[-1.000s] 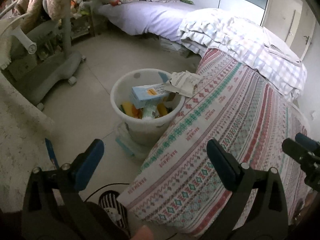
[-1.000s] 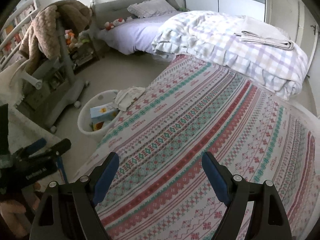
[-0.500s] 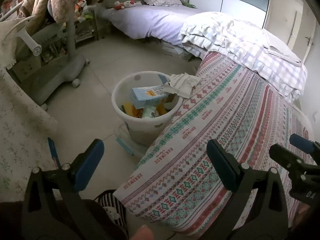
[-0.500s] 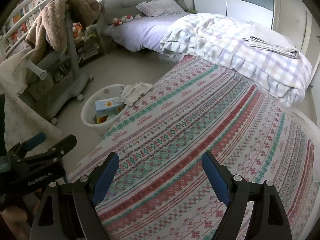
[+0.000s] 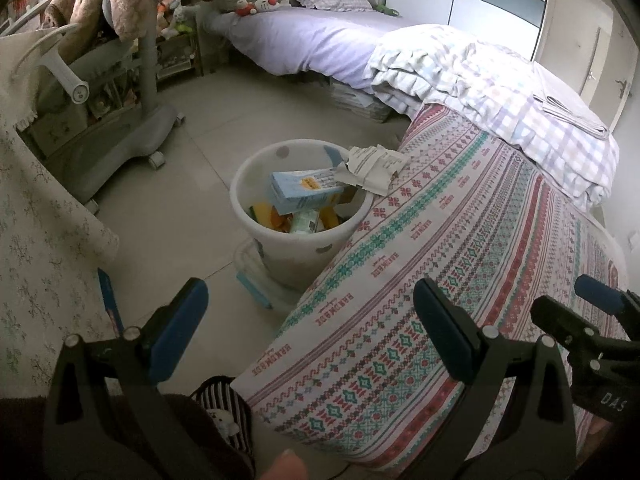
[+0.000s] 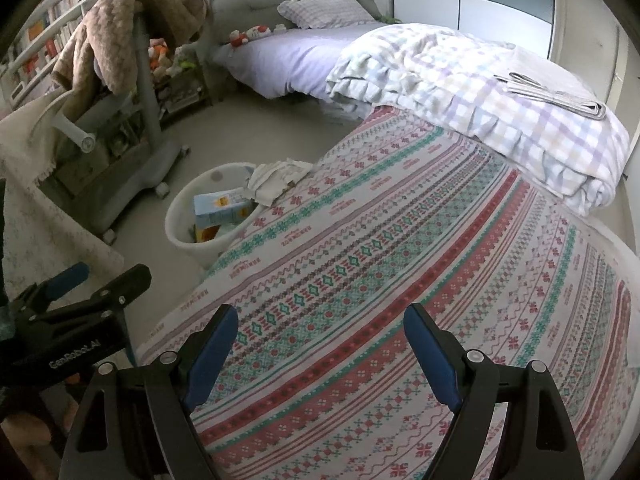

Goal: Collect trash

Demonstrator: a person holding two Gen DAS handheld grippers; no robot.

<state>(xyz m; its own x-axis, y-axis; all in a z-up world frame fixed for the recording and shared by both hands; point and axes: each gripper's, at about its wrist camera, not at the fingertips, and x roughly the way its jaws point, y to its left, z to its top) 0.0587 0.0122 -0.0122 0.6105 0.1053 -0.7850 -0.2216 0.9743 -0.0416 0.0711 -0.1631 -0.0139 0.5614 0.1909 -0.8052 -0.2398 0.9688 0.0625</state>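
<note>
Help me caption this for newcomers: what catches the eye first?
The patterned bedspread fills the foreground. Beside its edge, a white bin full of boxes stands on the floor, with crumpled paper lying at the bed's edge over the rim. Both grippers, left and right, are open and empty.

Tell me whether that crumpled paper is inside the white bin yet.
Not fully. The crumpled paper lies on the patterned bedspread's edge, overhanging the rim of the white bin, which holds boxes.

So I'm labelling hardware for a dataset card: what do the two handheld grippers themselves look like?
Both match: black frames with silver bolt heads and two fingers lined with blue pads. The left gripper shows white "GenRoboLAI" lettering on its side in the right wrist view; the right gripper shows "DAS" in the left wrist view. No cables or sleeves are visible.
</note>
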